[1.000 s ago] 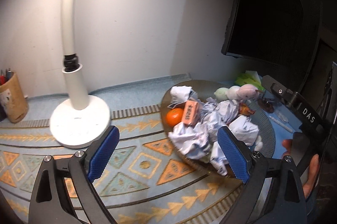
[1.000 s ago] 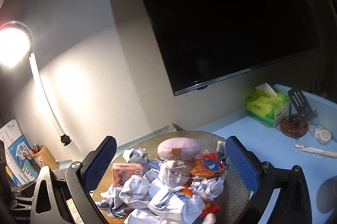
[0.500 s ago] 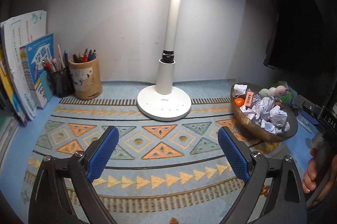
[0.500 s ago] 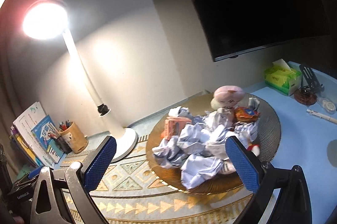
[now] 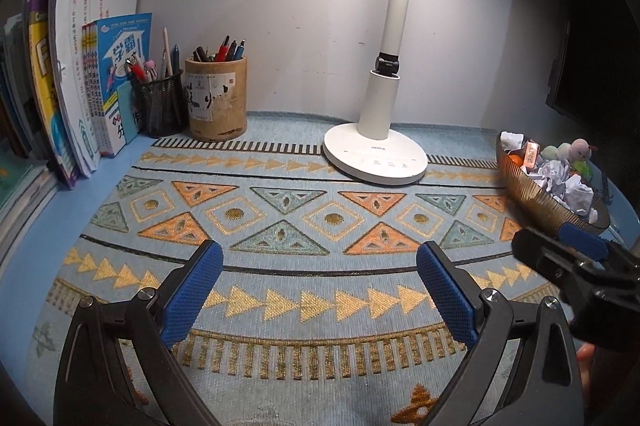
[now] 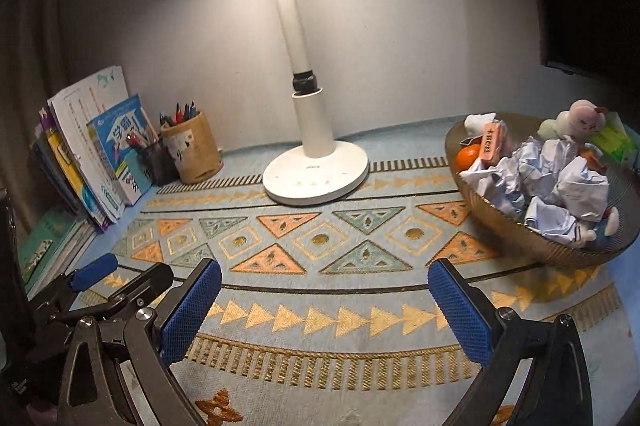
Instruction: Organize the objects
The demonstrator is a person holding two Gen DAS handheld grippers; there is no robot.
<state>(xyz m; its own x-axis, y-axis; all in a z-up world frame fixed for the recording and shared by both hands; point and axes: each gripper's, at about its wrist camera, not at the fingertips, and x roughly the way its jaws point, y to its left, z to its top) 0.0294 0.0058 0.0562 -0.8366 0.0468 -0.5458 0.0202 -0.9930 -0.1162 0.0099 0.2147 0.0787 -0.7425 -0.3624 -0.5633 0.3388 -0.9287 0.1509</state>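
Left gripper (image 5: 318,292) jaws apart over patterned mat (image 5: 300,210); bowl (image 5: 532,190) far right.

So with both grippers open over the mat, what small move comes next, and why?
Probably swing the right gripper toward the bowl: both grippers hold nothing, the left gripper sits farther away, and the bowl is heaped with crumpled paper to sort.
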